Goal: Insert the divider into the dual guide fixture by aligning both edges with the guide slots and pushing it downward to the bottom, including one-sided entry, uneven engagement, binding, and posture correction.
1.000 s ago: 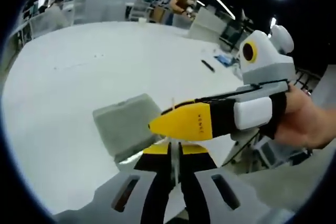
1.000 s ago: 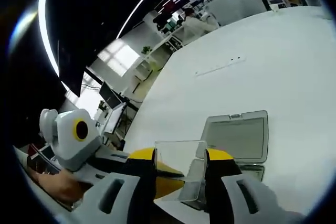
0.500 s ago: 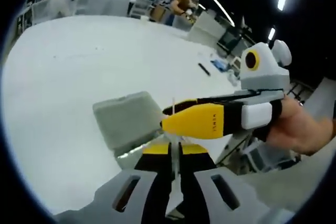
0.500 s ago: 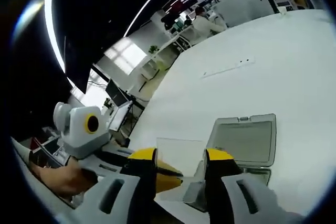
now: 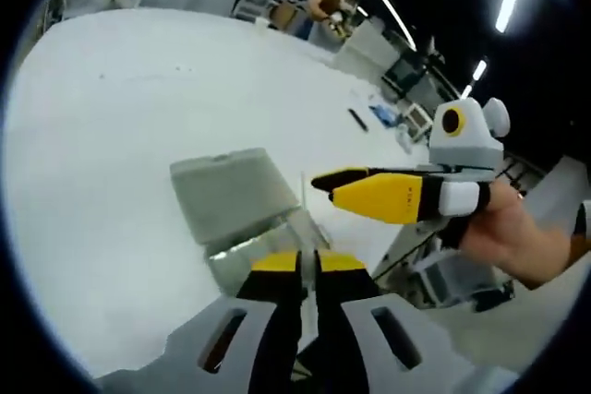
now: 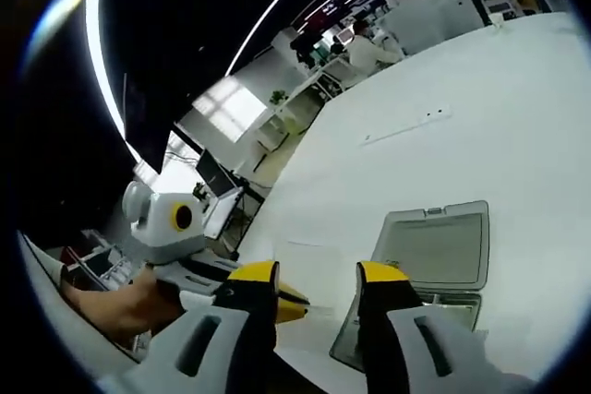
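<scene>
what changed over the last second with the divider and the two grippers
The right hand-held gripper let go of the clear divider and drew back from it; its jaws now stand open and empty. The left hand-held gripper stays shut on the divider's edge. The grey guide fixture remains on the white table.

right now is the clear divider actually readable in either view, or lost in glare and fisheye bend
Left gripper view: divider shows edge-on, a thin pale line against the grey fixture. Right gripper view: its sheet is near invisible over the white table; ceiling lights streak, edges bend.
</scene>
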Action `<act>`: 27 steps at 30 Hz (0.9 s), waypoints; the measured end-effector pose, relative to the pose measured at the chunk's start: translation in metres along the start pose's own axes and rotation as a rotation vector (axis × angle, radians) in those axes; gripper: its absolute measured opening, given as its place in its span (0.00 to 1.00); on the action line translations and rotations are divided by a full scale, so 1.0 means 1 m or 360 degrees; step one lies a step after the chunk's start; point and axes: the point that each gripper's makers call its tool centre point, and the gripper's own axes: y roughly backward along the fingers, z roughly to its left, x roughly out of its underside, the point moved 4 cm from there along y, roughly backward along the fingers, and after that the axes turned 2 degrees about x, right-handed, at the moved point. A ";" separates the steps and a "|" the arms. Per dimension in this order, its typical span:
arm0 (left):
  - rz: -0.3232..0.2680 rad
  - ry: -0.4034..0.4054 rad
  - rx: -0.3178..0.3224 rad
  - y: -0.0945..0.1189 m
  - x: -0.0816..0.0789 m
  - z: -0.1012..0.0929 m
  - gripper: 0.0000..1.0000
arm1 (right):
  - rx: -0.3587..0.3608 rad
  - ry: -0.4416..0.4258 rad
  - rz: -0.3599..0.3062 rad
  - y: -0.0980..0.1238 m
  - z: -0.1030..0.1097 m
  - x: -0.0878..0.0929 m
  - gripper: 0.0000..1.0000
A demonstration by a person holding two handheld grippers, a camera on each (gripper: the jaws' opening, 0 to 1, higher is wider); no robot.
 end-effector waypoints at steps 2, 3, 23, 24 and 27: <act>0.0017 0.0001 -0.0006 0.001 0.001 0.001 0.01 | -0.0007 0.0006 -0.0022 0.003 0.000 0.001 0.29; 0.0032 0.0004 -0.0009 0.002 0.001 0.002 0.01 | -0.0005 0.0024 -0.0033 0.005 -0.001 0.001 0.29; 0.0224 0.0184 -0.0186 -0.003 0.012 0.013 0.01 | -0.0224 0.0373 0.0105 0.021 -0.005 0.014 0.28; 0.0226 0.0191 -0.0194 -0.003 0.012 0.014 0.01 | -0.0235 0.0428 0.0118 0.021 -0.005 0.015 0.28; 0.0218 0.0247 -0.0213 -0.005 0.011 0.014 0.01 | -0.0276 0.0515 0.0156 0.022 -0.003 0.018 0.29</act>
